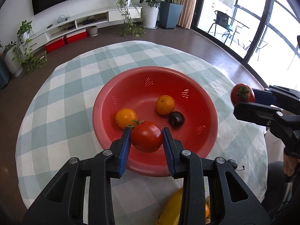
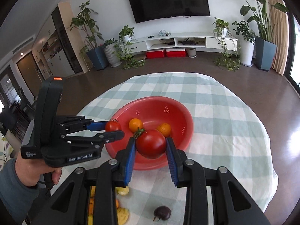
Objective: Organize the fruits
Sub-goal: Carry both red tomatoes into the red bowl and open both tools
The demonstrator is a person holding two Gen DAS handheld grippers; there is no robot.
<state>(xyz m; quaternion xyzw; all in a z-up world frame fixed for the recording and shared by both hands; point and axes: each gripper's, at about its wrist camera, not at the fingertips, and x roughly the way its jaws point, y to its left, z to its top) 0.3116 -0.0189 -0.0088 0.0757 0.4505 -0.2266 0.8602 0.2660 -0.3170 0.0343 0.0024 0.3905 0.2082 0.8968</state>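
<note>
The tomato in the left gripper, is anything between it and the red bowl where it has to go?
Nothing visible blocks it. The tomato hangs in the left gripper over the near rim of the red bowl. Two oranges and a dark plum lie farther in, leaving bare floor below.

A green-and-white checked cloth (image 2: 215, 112) covered the desk. Behind it a dark television (image 2: 168, 0) hung on the white wall above a low white media shelf (image 2: 180, 41), with two red boxes (image 2: 166, 53) beneath and potted plants (image 2: 245, 37) alongside.
</note>
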